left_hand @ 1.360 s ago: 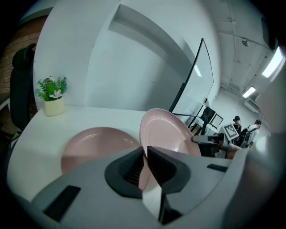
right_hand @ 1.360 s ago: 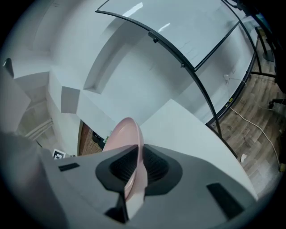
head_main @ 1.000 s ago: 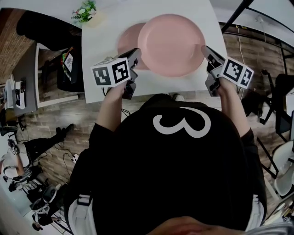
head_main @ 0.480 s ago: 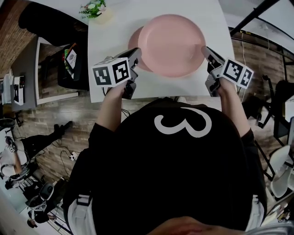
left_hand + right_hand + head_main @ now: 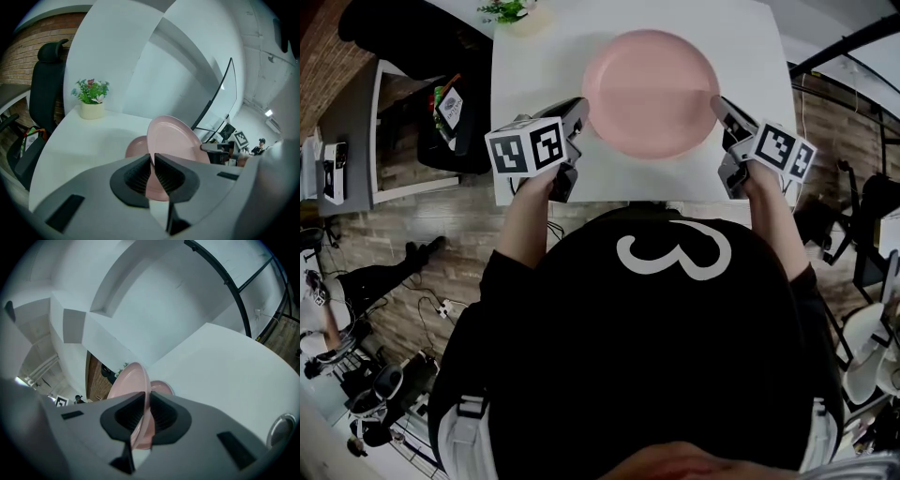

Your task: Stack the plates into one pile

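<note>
Plainly, both grippers pinched the raised plate (image 5: 652,89) by its rim: the left gripper (image 5: 152,158) had its fingers shut on the left edge, the right gripper (image 5: 147,398) on the right. It hung over the second plate (image 5: 136,149) on the desk (image 5: 750,37). Such thin edge grips could slip if one hand tilted, and an off-centre release would skew the pile.

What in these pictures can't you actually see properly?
Left gripper view: only a sliver of the lower plate shows behind the held plate.
Head view: the held plate hides the lower plate completely.
Whether the plates touch: unclear in every view.
Head view: top edge cuts the potted plant.
</note>
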### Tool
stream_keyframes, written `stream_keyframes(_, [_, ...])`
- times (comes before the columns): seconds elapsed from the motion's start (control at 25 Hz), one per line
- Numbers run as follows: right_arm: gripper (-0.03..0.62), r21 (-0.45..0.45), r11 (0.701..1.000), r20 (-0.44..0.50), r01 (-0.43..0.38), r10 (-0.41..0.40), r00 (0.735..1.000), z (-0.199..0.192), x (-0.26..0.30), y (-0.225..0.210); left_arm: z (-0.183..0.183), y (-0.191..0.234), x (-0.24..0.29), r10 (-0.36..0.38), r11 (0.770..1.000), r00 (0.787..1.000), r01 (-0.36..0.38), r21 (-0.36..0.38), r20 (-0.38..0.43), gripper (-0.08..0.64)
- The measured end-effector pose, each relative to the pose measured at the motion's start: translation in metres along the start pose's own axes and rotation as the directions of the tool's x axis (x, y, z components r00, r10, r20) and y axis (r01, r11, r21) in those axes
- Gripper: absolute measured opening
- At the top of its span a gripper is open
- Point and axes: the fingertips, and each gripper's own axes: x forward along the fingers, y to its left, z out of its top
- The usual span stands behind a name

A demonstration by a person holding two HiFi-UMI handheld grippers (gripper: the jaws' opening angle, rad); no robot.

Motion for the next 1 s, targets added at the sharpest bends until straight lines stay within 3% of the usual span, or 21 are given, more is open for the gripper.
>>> stream_keyframes(1.0, [0.052, 0.016, 0.994, -0.004, 0.106, -0.106, 0.994, -0.028, 0.058, -0.009, -0.012, 0.067, 0.036, -0.051, 0.999, 0.995, 0.051, 0.006, -0.080, 0.040])
